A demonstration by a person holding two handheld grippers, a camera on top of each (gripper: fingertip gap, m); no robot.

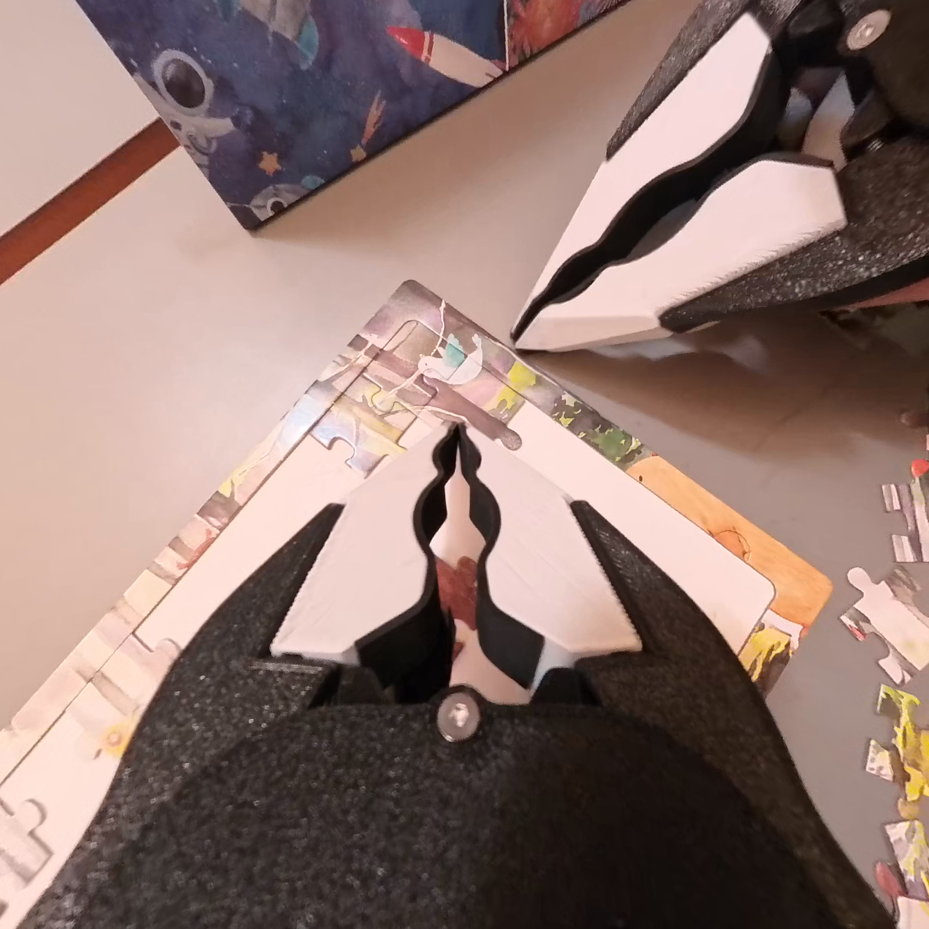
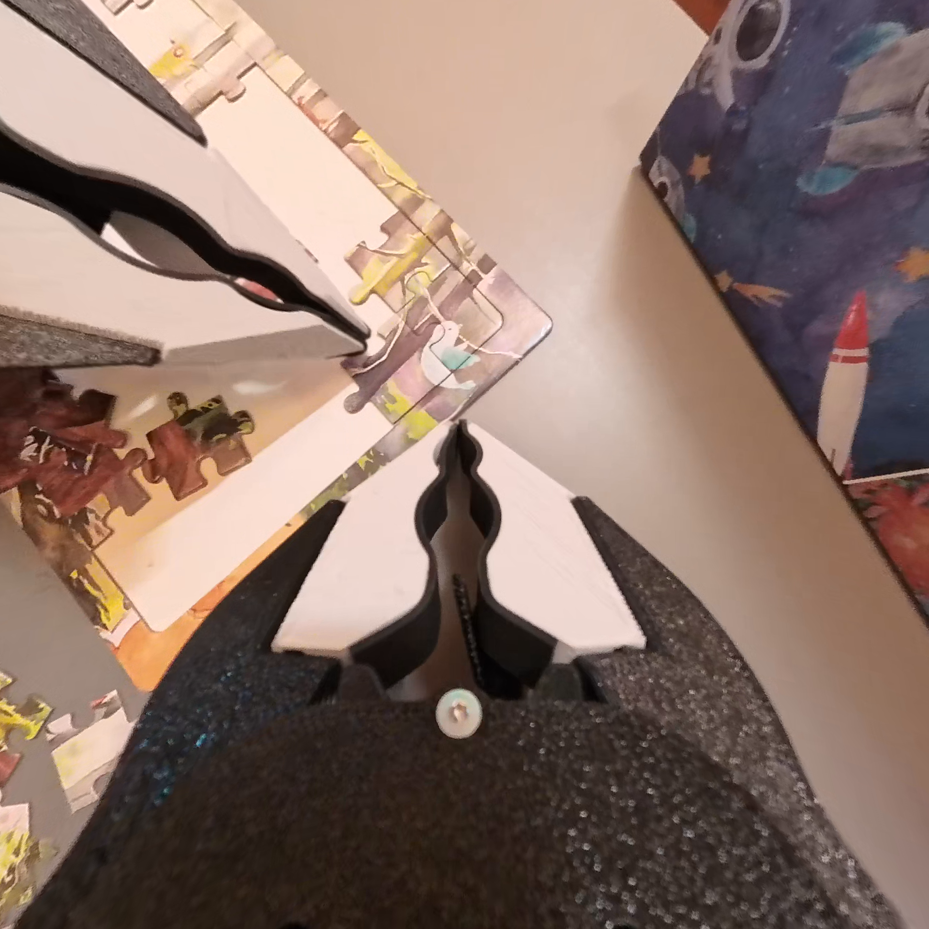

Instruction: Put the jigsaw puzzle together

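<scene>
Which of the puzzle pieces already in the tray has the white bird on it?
The corner piece, at the tray's far corner beside the left gripper. The brown pieces lie apart in the tray's middle.

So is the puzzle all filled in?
No. The tray is mostly bare white, with a few pieces at its corner; loose pieces lie beside it.

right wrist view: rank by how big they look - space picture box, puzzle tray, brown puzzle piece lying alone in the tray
1. puzzle tray, partly hidden
2. space picture box, cut off by the frame, so its rank against the tray is unsure
3. brown puzzle piece, clearly smallest
</scene>
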